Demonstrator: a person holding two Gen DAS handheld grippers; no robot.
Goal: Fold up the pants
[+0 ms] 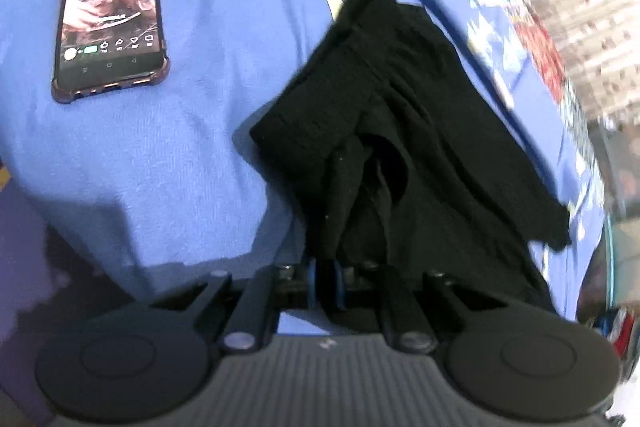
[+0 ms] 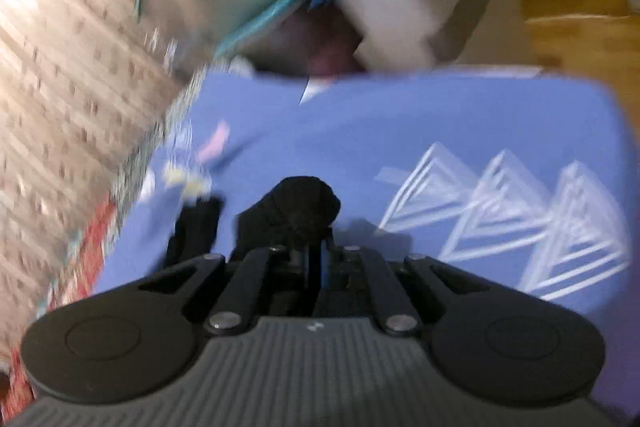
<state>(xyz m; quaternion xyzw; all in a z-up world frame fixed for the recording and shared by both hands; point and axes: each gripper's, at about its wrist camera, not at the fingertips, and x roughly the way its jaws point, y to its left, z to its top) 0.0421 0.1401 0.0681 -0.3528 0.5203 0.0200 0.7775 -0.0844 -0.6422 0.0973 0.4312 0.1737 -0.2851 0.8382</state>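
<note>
Both grippers, left gripper (image 1: 325,281) and right gripper (image 2: 318,267), are clenching black pants (image 1: 400,131) above a blue sheet (image 1: 200,127); a phone (image 1: 110,11) is lying nearby.

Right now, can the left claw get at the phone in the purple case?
Probably not: the left claw is shut on the black fabric pants. The lit-screen phone in the purple case lies unobstructed on the blue patterned cloth.

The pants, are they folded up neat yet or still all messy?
Still messy. The black pants hang bunched and wrinkled from the left tool, lifted over the blue sheet, with no flat, tidy fold showing.
</note>
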